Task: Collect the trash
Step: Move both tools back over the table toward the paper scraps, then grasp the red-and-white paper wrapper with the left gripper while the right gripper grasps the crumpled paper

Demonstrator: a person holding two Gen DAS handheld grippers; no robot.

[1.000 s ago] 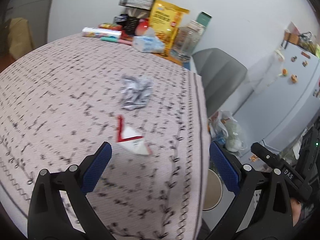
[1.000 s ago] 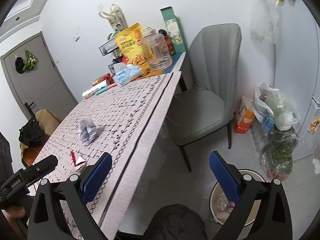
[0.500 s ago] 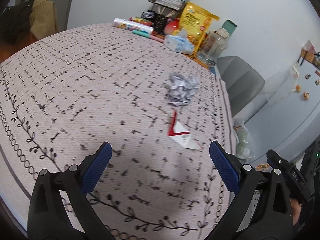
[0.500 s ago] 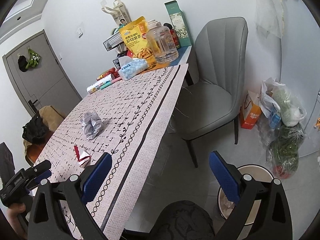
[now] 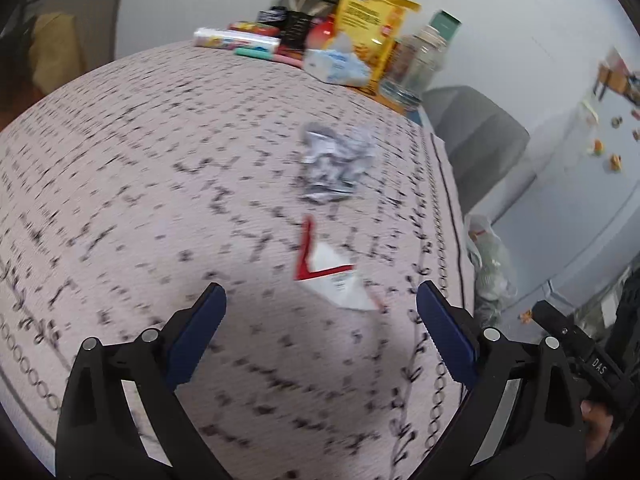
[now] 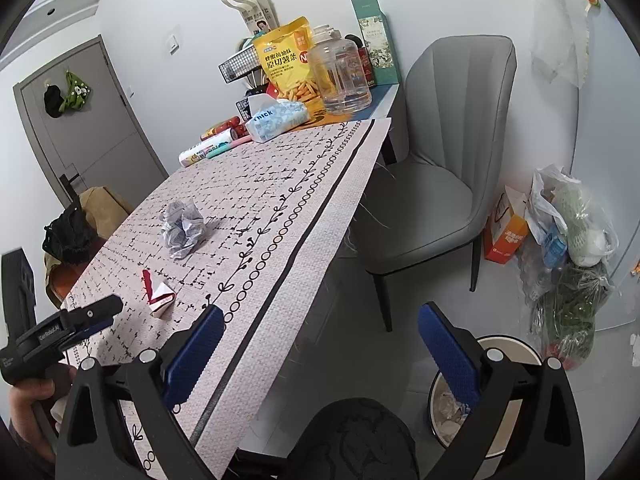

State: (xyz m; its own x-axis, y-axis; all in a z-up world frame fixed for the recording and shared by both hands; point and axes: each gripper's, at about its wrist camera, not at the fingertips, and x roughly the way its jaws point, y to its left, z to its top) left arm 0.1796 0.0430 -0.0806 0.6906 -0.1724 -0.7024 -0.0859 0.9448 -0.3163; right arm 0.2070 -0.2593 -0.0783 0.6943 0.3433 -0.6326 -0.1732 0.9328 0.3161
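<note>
Right, my left gripper (image 5: 320,300) is spread wide with nothing between its blue pads, low over the patterned tablecloth (image 5: 120,168). The red-and-white wrapper (image 5: 328,276) lies on the cloth just ahead of the fingertips, not touched, and the crumpled grey paper ball (image 5: 334,164) sits a little beyond it. My right gripper (image 6: 316,324) is equally wide open and empty, off the table's edge above the floor. The trash bin (image 6: 508,344) stands on the floor beside the grey chair (image 6: 440,184).
</note>
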